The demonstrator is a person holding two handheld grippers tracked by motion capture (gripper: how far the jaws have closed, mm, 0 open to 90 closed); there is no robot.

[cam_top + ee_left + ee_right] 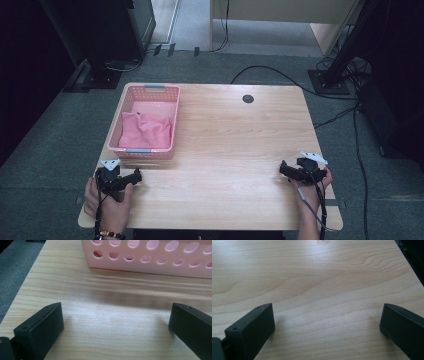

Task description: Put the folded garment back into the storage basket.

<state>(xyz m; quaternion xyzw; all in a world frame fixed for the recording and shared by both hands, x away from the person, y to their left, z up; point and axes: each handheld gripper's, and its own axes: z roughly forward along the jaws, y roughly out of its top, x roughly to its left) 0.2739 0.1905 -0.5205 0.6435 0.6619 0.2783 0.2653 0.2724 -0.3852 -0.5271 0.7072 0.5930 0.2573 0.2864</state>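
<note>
Pink basket (148,95) set lengthwise front-to-back on the table (235,150), pink cloth (146,131) laid inside, left gripper (136,176) just beside its near end, jaws spread apart, right gripper (283,169) well apart, jaws likewise spread.

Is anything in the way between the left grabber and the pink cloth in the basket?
Yes. The pink cloth lies inside the pink basket, so the basket's near wall stands between it and the open left gripper. Only bare table lies before that wall. From above the basket is open.
</note>
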